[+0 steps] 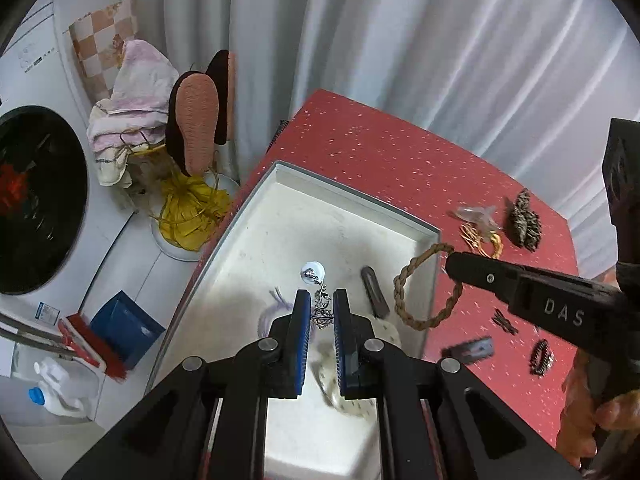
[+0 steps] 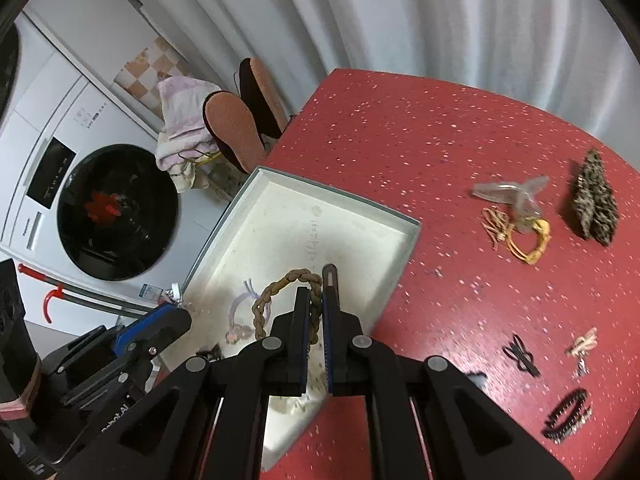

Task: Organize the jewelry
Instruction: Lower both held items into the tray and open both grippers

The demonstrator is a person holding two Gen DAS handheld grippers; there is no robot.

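Item: one white tray [image 1: 340,196] [image 2: 404,232], sitting at the left edge of the red tabletop [image 1: 384,148] [image 2: 400,136], its long axis running from the near edge toward the far left corner.

Left gripper [image 1: 322,312] [image 2: 168,320]: hovering over the tray, fingers clenched on one silver chain pendant [image 1: 320,300]. The chain is hanging lengthwise between the pads, its white round end [image 1: 313,270] pointing toward the tray's far wall.

Right gripper [image 2: 316,308] [image 1: 456,262]: clamping one braided brown loop [image 2: 288,300] [image 1: 424,284], held over the tray's right wall; the loop's long axis is running from the pads outward, toward the tray interior.

Lying inside the tray: one dark bar clip [image 1: 374,292] [image 2: 330,276], pointing along the tray's length, and one lilac hair tie [image 2: 244,304] [image 1: 272,308].

Lying on the tabletop, toward the right edge: one dark sequined piece [image 2: 594,200] [image 1: 524,220], pointing toward the far edge; one yellow ring-shaped tie [image 2: 528,240] [image 1: 486,240]; one clear clip [image 2: 508,192]; one black bow clip [image 2: 520,354] [image 1: 505,321]; one black beaded band [image 2: 568,414] [image 1: 541,357]; one pale pink bow [image 2: 584,344].
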